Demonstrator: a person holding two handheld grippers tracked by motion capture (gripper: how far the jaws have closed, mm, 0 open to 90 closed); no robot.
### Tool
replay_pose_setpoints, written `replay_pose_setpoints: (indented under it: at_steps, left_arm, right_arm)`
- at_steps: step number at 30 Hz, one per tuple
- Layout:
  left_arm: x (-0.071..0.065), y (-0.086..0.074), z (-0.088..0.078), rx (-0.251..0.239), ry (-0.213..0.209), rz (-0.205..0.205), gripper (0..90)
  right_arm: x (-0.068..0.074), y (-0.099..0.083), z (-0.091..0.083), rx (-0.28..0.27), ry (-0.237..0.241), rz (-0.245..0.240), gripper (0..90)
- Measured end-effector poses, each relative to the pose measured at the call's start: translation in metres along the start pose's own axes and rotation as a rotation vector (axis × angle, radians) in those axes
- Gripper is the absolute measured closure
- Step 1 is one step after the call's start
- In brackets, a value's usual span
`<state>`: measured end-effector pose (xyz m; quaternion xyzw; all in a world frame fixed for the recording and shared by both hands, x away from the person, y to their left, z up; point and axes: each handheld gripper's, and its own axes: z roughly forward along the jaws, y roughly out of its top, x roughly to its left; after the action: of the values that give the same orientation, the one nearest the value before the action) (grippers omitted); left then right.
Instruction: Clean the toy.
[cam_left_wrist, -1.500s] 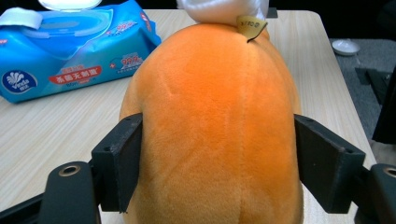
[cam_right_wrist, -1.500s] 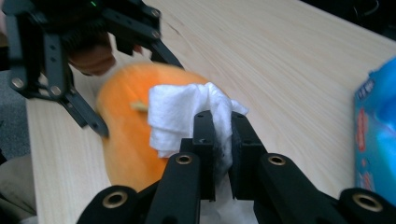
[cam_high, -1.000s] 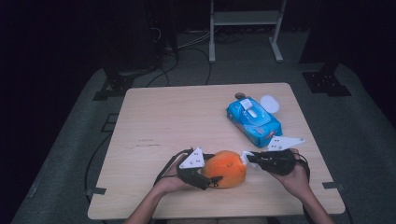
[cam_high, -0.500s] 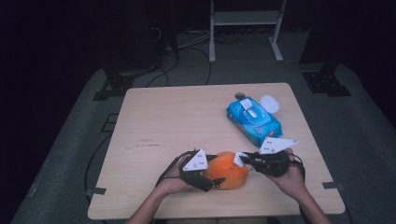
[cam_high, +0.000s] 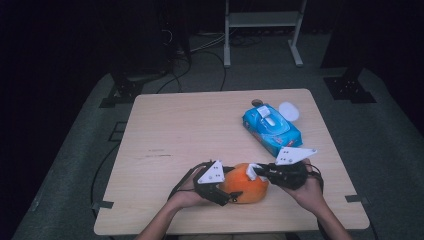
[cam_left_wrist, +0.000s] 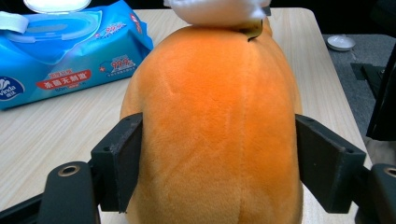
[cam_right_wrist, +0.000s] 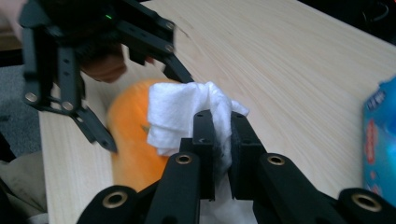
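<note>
The blue wipes pack (cam_left_wrist: 65, 51) carries the name "Vinda" in white at its corner, and a red banner with "99.9%" beside Chinese characters too small for me to read; the flip lid on top is closed. It lies on the far right part of the wooden table (cam_high: 190, 130), with a small white round lid (cam_high: 290, 111) just beside it near the far edge.

The orange plush toy (cam_high: 245, 185) sits close to the near edge, a little right of centre. The left gripper (cam_high: 222, 192) clamps it from the left — in the left gripper view both black pads press into the fur on either side. The right gripper (cam_right_wrist: 222, 135) has its jaws pinched nearly together on a crumpled white wipe (cam_right_wrist: 182, 114), and that wipe rests against the toy's far end.

Room to move: the whole left half and the middle of the table lie bare — only the wipes pack stands near on the right, a short way beyond the right hand (cam_high: 310, 187).
</note>
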<state>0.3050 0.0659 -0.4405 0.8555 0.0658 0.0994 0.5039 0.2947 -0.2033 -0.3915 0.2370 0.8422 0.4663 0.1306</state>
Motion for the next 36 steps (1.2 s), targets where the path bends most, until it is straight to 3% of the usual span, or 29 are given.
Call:
replay_pose_setpoints:
  at_steps: [7,15,17,20,22,24,26,30,34,36]
  left_arm:
    - [-0.001,0.001,0.000,0.001,0.002,0.006,23.3]
    - [-0.008,0.007,0.004,0.019,-0.002,0.057,23.2]
    - [-0.008,0.006,0.004,0.016,-0.006,0.048,23.0]
    - [-0.003,0.005,0.002,0.004,-0.014,-0.001,17.9]
    - [0.004,0.003,0.004,0.007,-0.012,-0.101,11.4]
    - [0.007,-0.001,0.005,0.000,-0.027,-0.154,9.0]
    - [0.007,-0.002,0.005,-0.003,-0.032,-0.161,15.2]
    - [-0.002,0.012,0.005,0.020,0.012,-0.136,24.0]
    - [-0.009,0.017,0.006,0.034,0.014,-0.094,23.3]
    - [-0.005,0.012,0.006,0.014,-0.005,-0.118,17.7]
  right_arm:
    - [-0.016,-0.017,-0.009,0.021,-0.034,0.066,82.4]
    - [0.004,0.005,-0.001,-0.013,0.001,-0.005,82.3]
    - [0.007,0.006,0.001,-0.004,0.002,-0.021,82.4]
    - [0.002,0.001,0.000,-0.007,0.014,0.002,82.5]
    - [0.000,-0.003,-0.003,-0.004,0.019,0.016,82.5]
    - [-0.004,-0.006,-0.006,-0.004,0.013,0.020,82.4]
    - [-0.005,-0.006,-0.007,-0.005,0.009,0.027,82.5]
    - [0.002,0.003,-0.005,-0.010,-0.001,-0.004,82.4]
    - [0.011,0.012,-0.002,-0.012,0.014,-0.047,82.5]
    - [0.011,0.010,-0.002,-0.006,0.018,-0.050,82.5]
